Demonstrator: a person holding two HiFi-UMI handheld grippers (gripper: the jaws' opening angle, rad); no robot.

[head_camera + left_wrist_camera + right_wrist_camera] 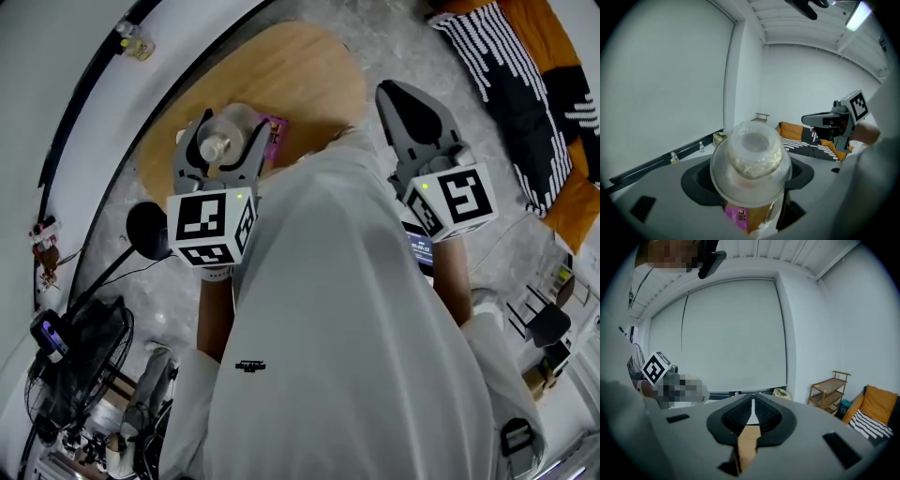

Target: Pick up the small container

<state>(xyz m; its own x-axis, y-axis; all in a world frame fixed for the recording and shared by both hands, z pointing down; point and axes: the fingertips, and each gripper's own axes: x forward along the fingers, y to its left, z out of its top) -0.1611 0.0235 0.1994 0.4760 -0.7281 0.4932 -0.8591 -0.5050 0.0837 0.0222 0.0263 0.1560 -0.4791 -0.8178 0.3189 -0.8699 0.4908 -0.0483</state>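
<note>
Head view: upper centre-left, the left claw [223, 141] is clamped on the small container [234, 117], a clear lidded tub seen against the round wooden counter [300, 66]. A purple packet [276, 136] lies just right of it. The right claw [398, 103], upper right, is closed.

Left gripper view: the small container [751, 154] fills the centre, pinched between both jaws.

Right gripper view: the right claw [753, 404] has its jaws pressed together and empty.
</note>
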